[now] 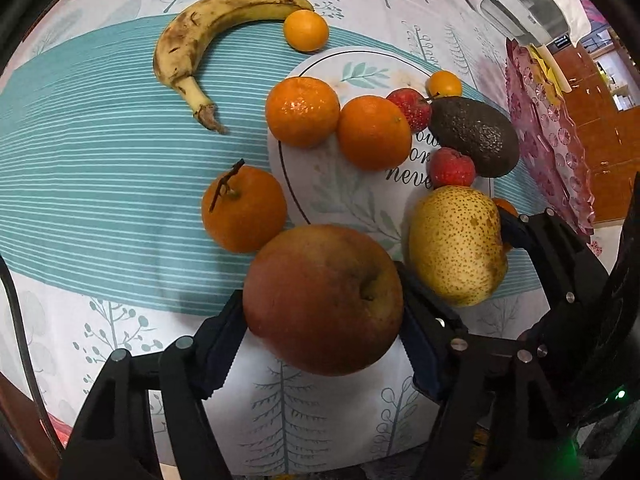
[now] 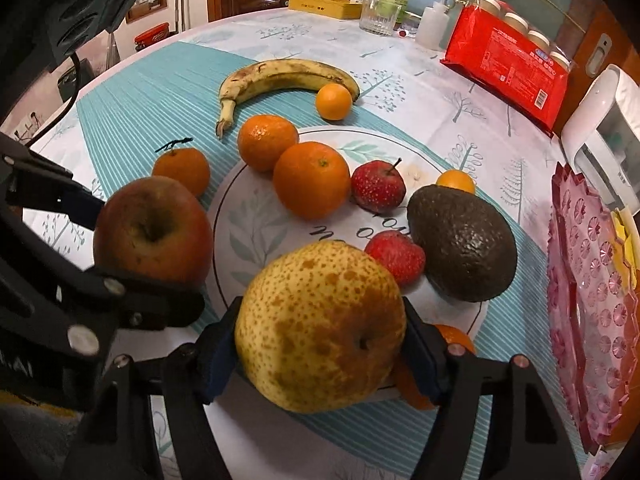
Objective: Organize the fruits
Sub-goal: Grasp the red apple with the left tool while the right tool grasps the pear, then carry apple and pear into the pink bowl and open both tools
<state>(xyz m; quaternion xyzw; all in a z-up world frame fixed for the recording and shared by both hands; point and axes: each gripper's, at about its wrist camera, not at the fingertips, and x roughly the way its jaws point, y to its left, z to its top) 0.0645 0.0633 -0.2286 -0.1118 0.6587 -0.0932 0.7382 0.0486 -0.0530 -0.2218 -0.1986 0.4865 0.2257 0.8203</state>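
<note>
A red-brown apple (image 1: 320, 300) rests on the tablecloth just off the plate's (image 1: 360, 60) near edge, and my left gripper (image 1: 322, 304) is shut on it, a pad against each side. Right beside it a speckled yellow pear (image 2: 320, 328) sits at the plate's (image 2: 248, 216) front rim, with my right gripper (image 2: 322, 320) shut on it. On the plate lie two oranges (image 2: 312, 178), two red strawberry-like fruits (image 2: 378, 188), an avocado (image 2: 460, 240) and a small orange fruit (image 2: 456, 182). A stemmed mandarin (image 1: 244, 208), a banana (image 1: 208, 28) and a small orange (image 1: 306, 30) lie on the cloth.
A pink cut-glass tray (image 2: 592, 300) stands at the right table edge. Behind it is a white appliance (image 2: 600, 120), and a red packet (image 2: 508, 60) lies at the back right. A glass jar (image 2: 376, 12), bottles and a yellow box stand at the far edge.
</note>
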